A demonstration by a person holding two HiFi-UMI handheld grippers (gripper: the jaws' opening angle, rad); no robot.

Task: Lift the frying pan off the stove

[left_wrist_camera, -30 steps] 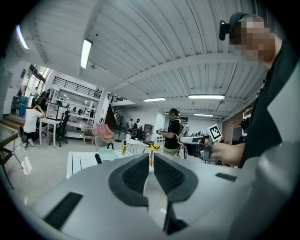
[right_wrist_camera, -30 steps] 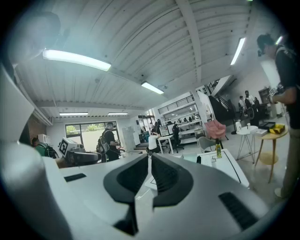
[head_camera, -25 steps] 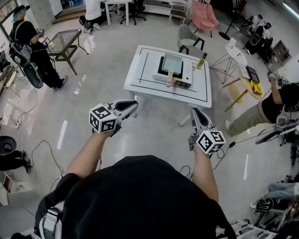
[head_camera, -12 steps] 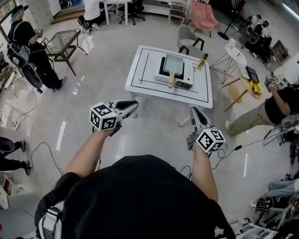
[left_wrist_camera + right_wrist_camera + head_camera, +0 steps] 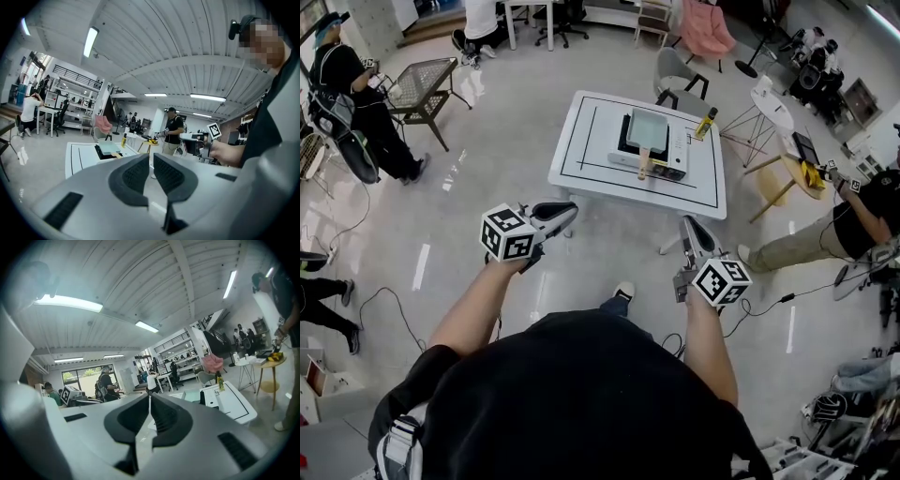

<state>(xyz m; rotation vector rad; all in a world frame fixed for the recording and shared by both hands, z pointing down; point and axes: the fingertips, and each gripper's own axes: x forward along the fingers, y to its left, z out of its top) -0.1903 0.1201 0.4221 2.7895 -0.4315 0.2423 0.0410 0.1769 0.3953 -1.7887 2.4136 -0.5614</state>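
The table (image 5: 581,159) has a smooth white top with a slight sheen. On it, the stove (image 5: 673,150) looks like white painted metal. The frying pan (image 5: 647,125) is matt pale green, its handle (image 5: 643,161) bare wood. Around the table the floor (image 5: 487,206) gleams glossy. The left gripper (image 5: 151,161) and right gripper (image 5: 150,401) are matt grey plastic with ribbed black pads (image 5: 136,174).

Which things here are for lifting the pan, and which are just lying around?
For the job: frying pan, stove, left gripper, right gripper.
Just lying about: yellow bottle, pink chair, wire table.
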